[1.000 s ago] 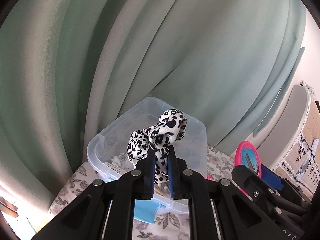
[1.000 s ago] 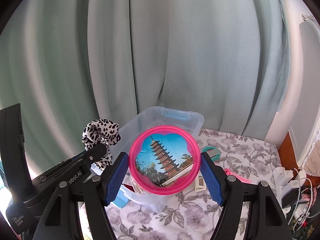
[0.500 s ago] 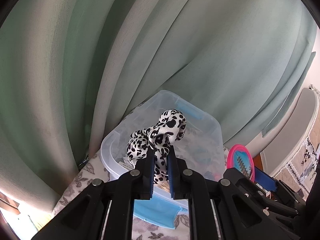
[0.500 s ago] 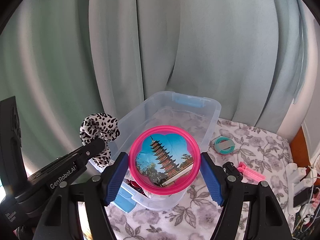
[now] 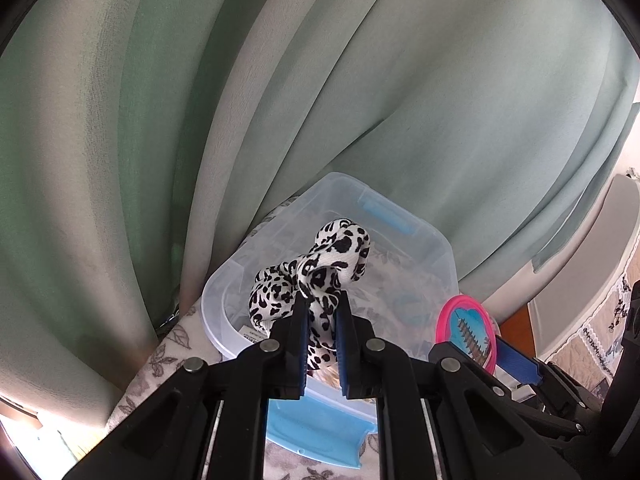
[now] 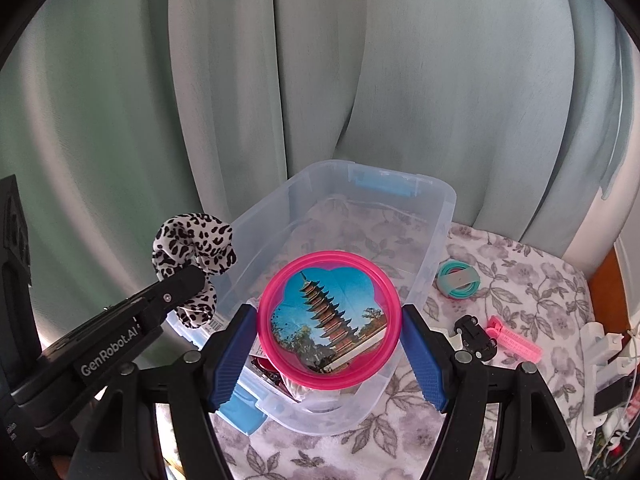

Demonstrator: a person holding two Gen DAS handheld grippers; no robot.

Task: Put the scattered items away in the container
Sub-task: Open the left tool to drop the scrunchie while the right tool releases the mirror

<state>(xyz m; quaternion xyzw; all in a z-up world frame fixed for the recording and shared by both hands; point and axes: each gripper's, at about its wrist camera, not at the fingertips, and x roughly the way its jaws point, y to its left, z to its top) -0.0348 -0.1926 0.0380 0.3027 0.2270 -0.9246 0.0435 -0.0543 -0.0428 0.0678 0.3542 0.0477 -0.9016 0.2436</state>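
My left gripper (image 5: 322,314) is shut on a black-and-white leopard scrunchie (image 5: 320,268), held over the near left corner of the clear plastic container (image 5: 424,240). The right wrist view shows that scrunchie (image 6: 192,244) beside the container's (image 6: 436,224) left rim. My right gripper (image 6: 330,328) is shut on a round pink-rimmed mirror (image 6: 329,320) with a pagoda picture, pinched edge to edge over the near half of the container. The same mirror (image 5: 468,336) shows at the right of the left wrist view. A few small items lie at the container's near end, partly hidden.
On the floral cloth right of the container lie a teal ring (image 6: 458,280), a small black toy car (image 6: 476,336) and a pink comb (image 6: 514,338). A white power strip with cables (image 6: 604,356) sits at the far right. Green curtains (image 6: 320,80) hang close behind the container.
The right gripper has sunk and moved forward with the mirror, now over the container. The left gripper has tipped slightly, showing more of the container; the scrunchie stays gripped.
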